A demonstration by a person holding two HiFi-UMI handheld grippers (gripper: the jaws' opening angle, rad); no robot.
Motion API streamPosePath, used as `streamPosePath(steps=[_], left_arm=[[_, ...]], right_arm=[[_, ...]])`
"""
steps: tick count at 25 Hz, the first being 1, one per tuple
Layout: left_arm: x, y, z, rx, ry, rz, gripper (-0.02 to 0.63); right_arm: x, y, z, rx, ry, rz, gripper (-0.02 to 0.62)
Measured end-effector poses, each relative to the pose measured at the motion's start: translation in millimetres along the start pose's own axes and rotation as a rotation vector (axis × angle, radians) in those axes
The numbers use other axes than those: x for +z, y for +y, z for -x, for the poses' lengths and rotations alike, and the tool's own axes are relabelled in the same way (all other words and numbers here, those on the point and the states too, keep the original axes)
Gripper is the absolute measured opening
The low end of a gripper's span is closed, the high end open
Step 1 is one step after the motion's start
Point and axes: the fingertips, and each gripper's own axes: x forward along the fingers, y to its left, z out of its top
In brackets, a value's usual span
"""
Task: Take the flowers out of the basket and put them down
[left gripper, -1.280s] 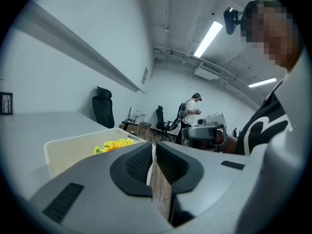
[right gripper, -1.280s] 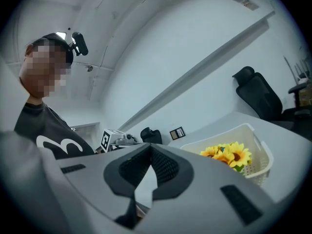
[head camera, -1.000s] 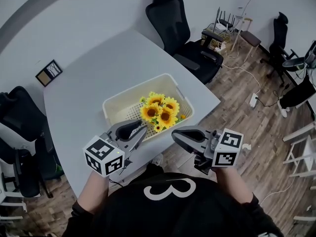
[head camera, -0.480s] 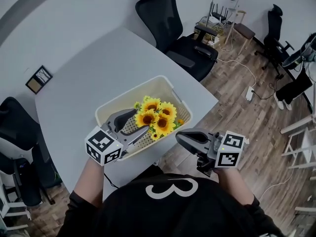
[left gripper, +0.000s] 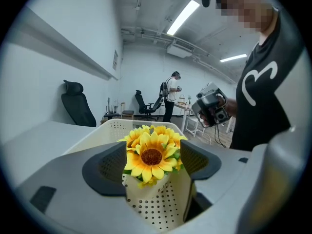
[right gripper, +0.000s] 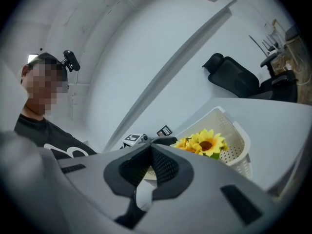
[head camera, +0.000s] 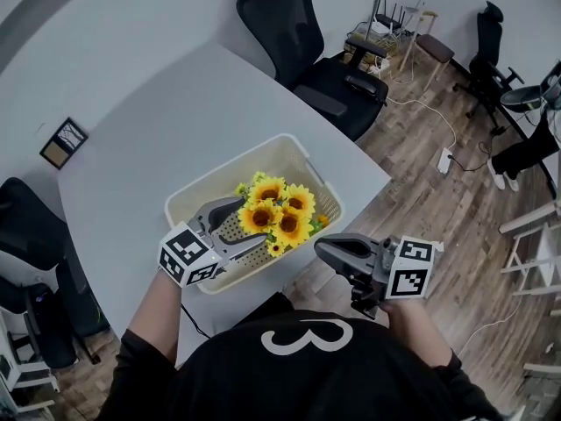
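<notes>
Pale grey counter (head camera: 131, 147) fills the left of your head view, and a cream perforated basket (head camera: 188, 202) stands near its closest corner. The flowers (head camera: 280, 213), a bunch of yellow sunflowers with dark centres, are inside the basket toward its right side, blooms facing up. Your left tool (left gripper: 152, 167) reaches in over the near rim. Its jaws are opening, one pad on each side of the front bloom and neither pressing on it, so the bunch is released, with the basket's dotted wall showing just beneath. Your right tool (right gripper: 150, 155) hangs off the counter's edge over the wooden floor (head camera: 421, 191), to the right of the basket and apart from it, jaws clenched together on nothing. A small framed picture (head camera: 63, 143) lies far back on the counter at the left. Beyond the counter's far edge a black office chair (head camera: 307, 42) faces it, and your left gripper view shows a person (left gripper: 170, 94) standing well back in the room.
</notes>
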Motion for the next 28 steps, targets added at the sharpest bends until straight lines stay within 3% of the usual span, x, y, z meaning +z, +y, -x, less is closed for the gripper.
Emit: streamPosePath(steps=[5,9,18,28], left_arm=[[-0.8,5.5,-10.3,-0.007,0.013,0.019,0.337],[-14.9,5.3,-17.3,-0.005,0.101,-0.015,0.337],[-35.3,8.2,-33.5,-0.026,0.236,-0.005,0.337],[-50.5,11.0,-45.6,-0.086,0.342,-0.019,0.337]], right_arm=[[-3.3,-0.9,4.2,-0.002,0.005,-0.011,0.009],[-4.6,-4.9,11.6,-0.019,-0.006,-0.019,0.009],[-6.5,-3.6,18.0,-0.022,-0.017,-0.031,0.009],[-6.5,-6.4,32.2,-0.052,-0.047,-0.033,0.009]])
